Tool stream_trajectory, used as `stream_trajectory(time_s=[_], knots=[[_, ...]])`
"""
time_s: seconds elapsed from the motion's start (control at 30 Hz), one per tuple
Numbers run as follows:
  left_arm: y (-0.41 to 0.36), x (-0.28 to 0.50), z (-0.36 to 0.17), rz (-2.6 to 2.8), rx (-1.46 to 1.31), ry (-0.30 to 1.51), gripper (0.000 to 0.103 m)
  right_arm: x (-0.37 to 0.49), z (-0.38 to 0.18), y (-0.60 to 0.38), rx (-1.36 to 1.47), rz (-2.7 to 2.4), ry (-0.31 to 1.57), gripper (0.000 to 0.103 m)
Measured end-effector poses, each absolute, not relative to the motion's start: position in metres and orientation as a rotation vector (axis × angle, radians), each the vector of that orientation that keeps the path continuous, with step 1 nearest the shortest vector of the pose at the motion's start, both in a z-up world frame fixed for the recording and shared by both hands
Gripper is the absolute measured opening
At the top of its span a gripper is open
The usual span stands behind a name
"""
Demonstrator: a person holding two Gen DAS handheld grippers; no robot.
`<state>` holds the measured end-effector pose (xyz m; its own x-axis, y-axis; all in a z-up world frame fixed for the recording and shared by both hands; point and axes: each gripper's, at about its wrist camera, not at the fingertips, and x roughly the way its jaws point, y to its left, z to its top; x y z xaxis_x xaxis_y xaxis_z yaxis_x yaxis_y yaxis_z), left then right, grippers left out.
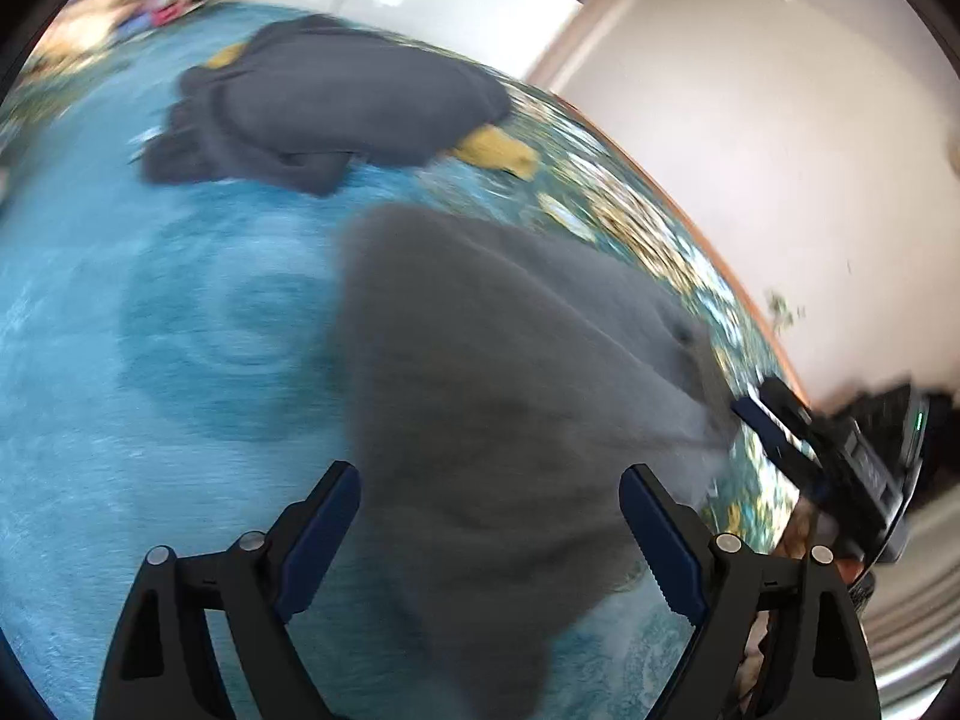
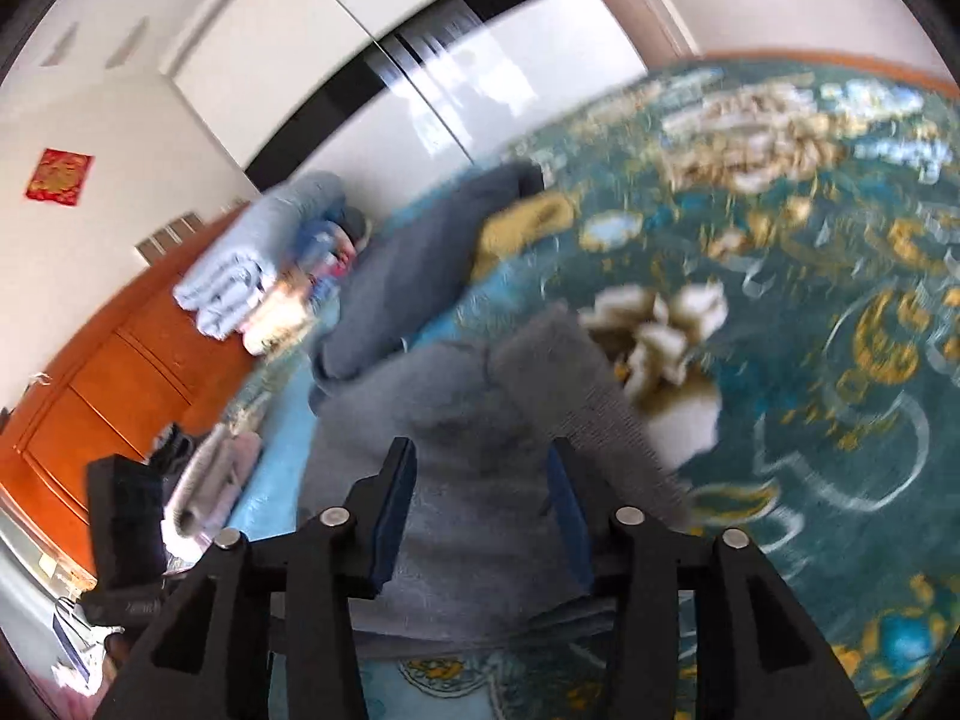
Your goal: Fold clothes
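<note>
A grey garment (image 1: 492,372) lies on a teal patterned bedspread (image 1: 150,330); both views are motion-blurred. My left gripper (image 1: 489,507) is open, its fingers standing either side of the garment's near part. In the right wrist view the same grey garment (image 2: 468,456) runs between the fingers of my right gripper (image 2: 483,498), which stand apart around it. The right gripper also shows at the right edge of the left wrist view (image 1: 774,420), at the garment's far corner. A dark grey garment with yellow trim (image 1: 336,108) lies further back and shows in the right wrist view (image 2: 414,252).
Folded light-blue towels (image 2: 240,264) and colourful items sit at the bed's far end. An orange wooden cabinet (image 2: 108,384) and white wardrobe doors (image 2: 420,60) stand beyond. The bed's edge (image 1: 720,252) borders a white wall. Folded clothes (image 2: 210,480) lie at the left.
</note>
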<state>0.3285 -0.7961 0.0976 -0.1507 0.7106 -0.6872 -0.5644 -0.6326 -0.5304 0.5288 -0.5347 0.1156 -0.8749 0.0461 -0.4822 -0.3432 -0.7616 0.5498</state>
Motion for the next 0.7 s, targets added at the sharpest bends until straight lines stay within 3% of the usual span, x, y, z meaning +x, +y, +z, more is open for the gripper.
stream_trajectory(time_s=[0.07, 0.27, 0.4, 0.7], knots=[[-0.806, 0.315, 0.086, 1.885, -1.306, -0.267, 0.091, 0.544, 0.110, -0.519, -0.619, 2.643, 1.030, 0.064], [-0.800, 0.296, 0.068, 1.718, -1.367, -0.472, 0.099, 0.541, 0.059, -0.475, -0.701, 2.492, 1.457, 0.065], [-0.782, 0.282, 0.062, 1.615, -1.384, -0.542, 0.103, 0.518, 0.062, -0.465, -0.787, 2.535, 1.473, 0.065], [-0.776, 0.293, 0.062, 1.642, -1.319, -0.434, 0.103, 0.473, 0.061, -0.453, -1.022, 2.615, 1.465, 0.066]])
